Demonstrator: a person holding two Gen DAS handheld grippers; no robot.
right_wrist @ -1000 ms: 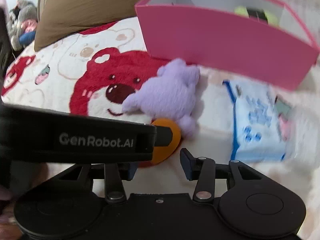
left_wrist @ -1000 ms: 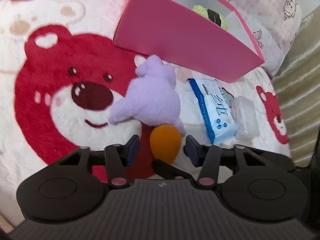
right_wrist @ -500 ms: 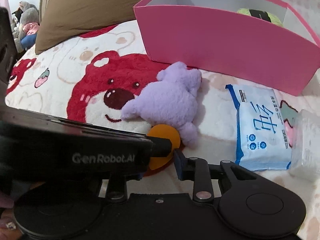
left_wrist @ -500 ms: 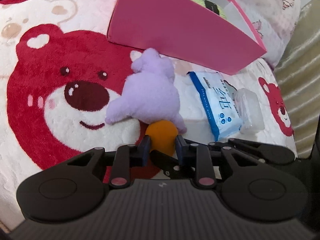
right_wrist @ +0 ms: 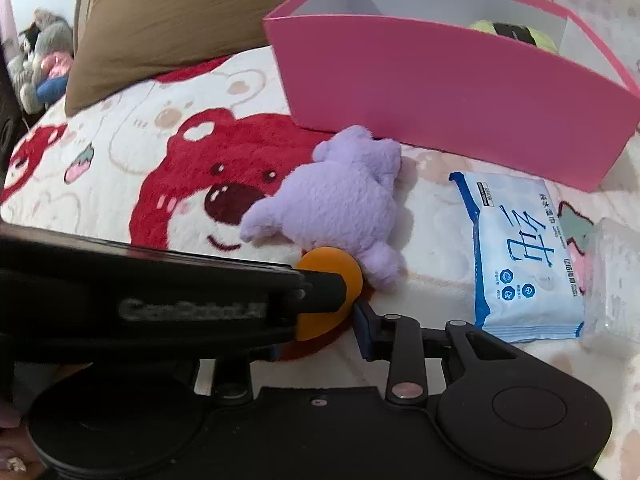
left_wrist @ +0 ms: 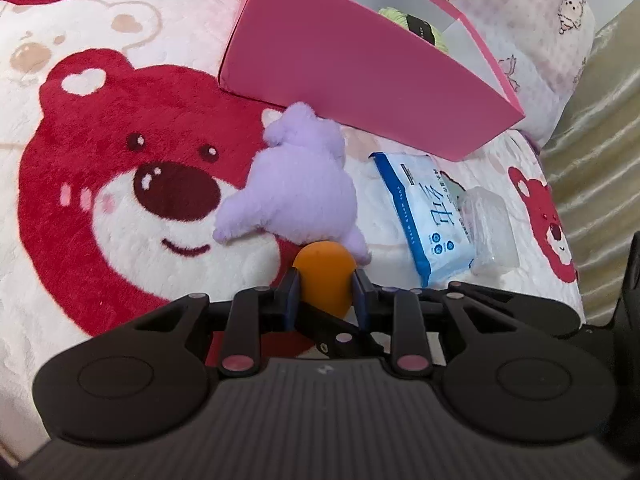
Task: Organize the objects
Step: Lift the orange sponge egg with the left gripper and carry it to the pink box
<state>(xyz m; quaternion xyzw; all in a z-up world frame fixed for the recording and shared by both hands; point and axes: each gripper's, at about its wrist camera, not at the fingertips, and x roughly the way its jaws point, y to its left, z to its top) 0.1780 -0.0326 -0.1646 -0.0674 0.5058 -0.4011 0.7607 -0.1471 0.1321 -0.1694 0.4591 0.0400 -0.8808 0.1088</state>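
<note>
An orange ball (left_wrist: 325, 276) lies on the bear-print blanket (left_wrist: 120, 184), touching the foot of a lilac plush toy (left_wrist: 296, 184). My left gripper (left_wrist: 325, 285) is shut on the ball, one pad on each side. In the right wrist view the left gripper's housing (right_wrist: 180, 304) crosses in front and hides the right gripper's left finger. My right gripper (right_wrist: 324, 320) is shut on the same ball (right_wrist: 332, 268), its right pad against the ball's lower edge. Behind the plush stands the pink box (left_wrist: 360, 60), with a green yarn ball (left_wrist: 416, 26) inside.
A blue-and-white wipes pack (left_wrist: 428, 216) and a clear plastic case (left_wrist: 488, 224) lie right of the plush. A brown pillow (right_wrist: 168, 20) sits at the back left, a patterned pillow (left_wrist: 540, 20) behind the box. Stuffed toys (right_wrist: 40, 56) lie far left.
Both grippers' jaws have closed in on the orange ball. The left gripper has edged forward, so the ball now sits between its pads. The plush, the pack and the box lie as before.
</note>
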